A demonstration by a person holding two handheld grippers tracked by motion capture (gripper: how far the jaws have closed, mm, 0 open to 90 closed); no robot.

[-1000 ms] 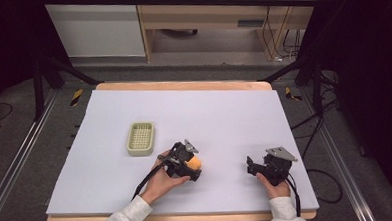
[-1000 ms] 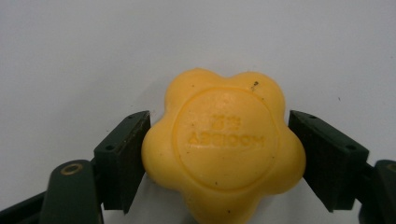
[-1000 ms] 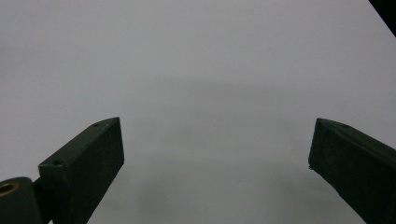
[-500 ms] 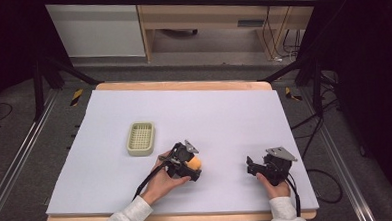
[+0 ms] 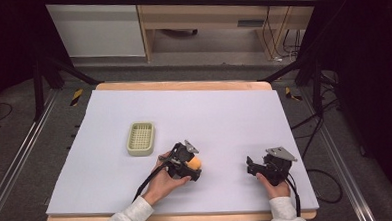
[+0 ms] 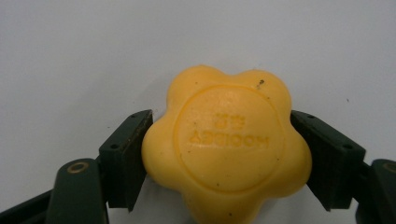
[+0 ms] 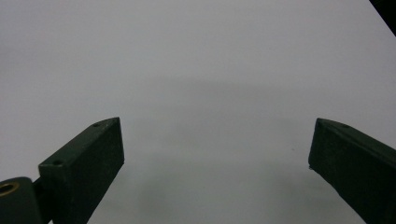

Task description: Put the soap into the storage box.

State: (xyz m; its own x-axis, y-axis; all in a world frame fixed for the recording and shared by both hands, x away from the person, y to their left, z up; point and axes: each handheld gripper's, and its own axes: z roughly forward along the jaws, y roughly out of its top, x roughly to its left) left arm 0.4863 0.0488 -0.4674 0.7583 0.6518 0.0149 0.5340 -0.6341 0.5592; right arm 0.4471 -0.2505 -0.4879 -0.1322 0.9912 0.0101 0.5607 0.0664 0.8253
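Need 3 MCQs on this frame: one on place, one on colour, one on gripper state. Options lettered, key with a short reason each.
1. Where does the soap dish sit relative to the left gripper?
A. Farther from the person and to the left of it
B. To the right of it, by the right gripper
C. Off the table

2. What colour is the flower-shaped soap?
A. Green
B. Yellow-orange
C. White

3. What state is the right gripper in?
A. Shut on the soap
B. Shut on nothing
C. Open, nothing between its fingers

Answers:
1. A: in the high view the dish lies up and left of the left gripper on the white table cover.
2. B: the left gripper view shows a yellow-orange bar pressed between both fingers.
3. C: the right gripper view shows its fingers wide apart over bare cover.
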